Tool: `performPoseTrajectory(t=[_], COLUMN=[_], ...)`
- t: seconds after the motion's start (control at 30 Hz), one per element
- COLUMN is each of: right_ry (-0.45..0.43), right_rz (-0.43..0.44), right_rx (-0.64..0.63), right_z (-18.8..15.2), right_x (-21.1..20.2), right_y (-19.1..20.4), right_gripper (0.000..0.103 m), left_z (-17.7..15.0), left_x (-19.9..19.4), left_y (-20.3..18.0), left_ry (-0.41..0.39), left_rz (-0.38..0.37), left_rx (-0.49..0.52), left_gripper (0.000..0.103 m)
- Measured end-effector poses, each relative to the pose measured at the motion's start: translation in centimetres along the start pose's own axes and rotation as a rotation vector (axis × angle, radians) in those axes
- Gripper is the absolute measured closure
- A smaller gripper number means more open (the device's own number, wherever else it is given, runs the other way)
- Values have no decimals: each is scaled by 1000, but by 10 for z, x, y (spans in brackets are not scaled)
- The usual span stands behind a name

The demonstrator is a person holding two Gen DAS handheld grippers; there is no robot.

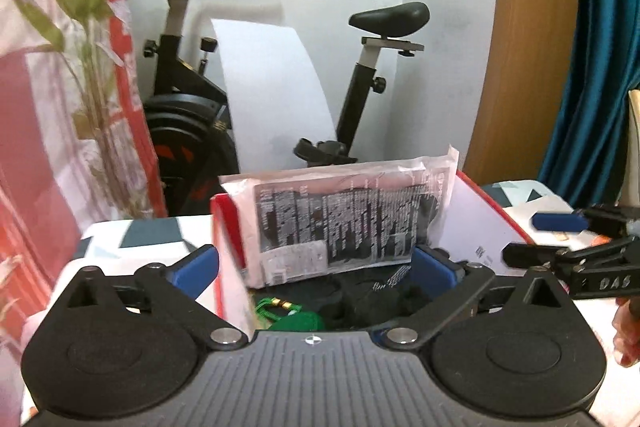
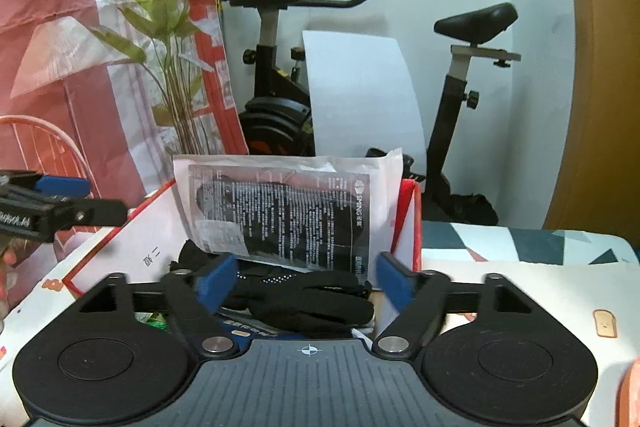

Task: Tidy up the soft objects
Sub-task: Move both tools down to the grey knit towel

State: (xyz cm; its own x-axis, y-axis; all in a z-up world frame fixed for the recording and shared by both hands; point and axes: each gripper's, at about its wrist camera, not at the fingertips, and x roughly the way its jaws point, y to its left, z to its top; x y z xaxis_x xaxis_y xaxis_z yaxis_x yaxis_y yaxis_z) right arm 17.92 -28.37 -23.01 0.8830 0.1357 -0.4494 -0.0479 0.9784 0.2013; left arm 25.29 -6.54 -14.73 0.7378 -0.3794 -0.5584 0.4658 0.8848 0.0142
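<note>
Black gloves (image 2: 304, 297) lie nearest you, piled in the bottom of the red-edged white box (image 2: 120, 239), just ahead of your right hand-held gripper (image 2: 307, 281). Its blue pads stand wide apart on either side of the gloves without pressing on them, so it holds nothing. A clear plastic packet (image 2: 288, 211) printed with dense text and showing something black inside stands upright in the box, leaning against its far wall.

From your left side, the same packet (image 1: 340, 223) rises between and beyond the blue pads of your left hand-held gripper (image 1: 316, 265), which is also spread wide and grips nothing. Below it in the box (image 1: 472, 227) sit the dark gloves (image 1: 380, 299) and a green corded item (image 1: 292, 319). The right hand-held gripper (image 1: 560, 227) shows at the right edge of that view.

The box rests on a table (image 2: 520, 267) covered with a white cloth bearing teal, grey and pink geometric patches. Behind the table stand a black exercise bike (image 2: 288, 67), a leaning white board (image 2: 360, 91), a leafy plant (image 2: 160, 27) against a pink-and-white hanging, a white wall and a wooden panel (image 2: 600, 67).
</note>
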Motion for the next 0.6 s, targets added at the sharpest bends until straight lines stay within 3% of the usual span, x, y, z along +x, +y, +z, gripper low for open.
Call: performPoseTrajectory(t=[0.07,0.1,0.33,0.6], right_ry=[-17,-32,-80,-88], right_rz=[-14,-18,-27,-58], right_rx=[0,1,9,58], right_z=[-2,-3,-15,-53], right_x=[-8,-12,-36,-57], right_y=[3,4,10,6], right_gripper=[2,1,0,0], left_z=[-6,-9,-40,-86], left_x=[-10,-15,-46,-60], left_y=[0,0,11,19], left_ry=[-7,-12,-45,-6], left_rz=[19,29,101,108], left_rx=[9,7,-78,-142], left_gripper=[0,0,0,0])
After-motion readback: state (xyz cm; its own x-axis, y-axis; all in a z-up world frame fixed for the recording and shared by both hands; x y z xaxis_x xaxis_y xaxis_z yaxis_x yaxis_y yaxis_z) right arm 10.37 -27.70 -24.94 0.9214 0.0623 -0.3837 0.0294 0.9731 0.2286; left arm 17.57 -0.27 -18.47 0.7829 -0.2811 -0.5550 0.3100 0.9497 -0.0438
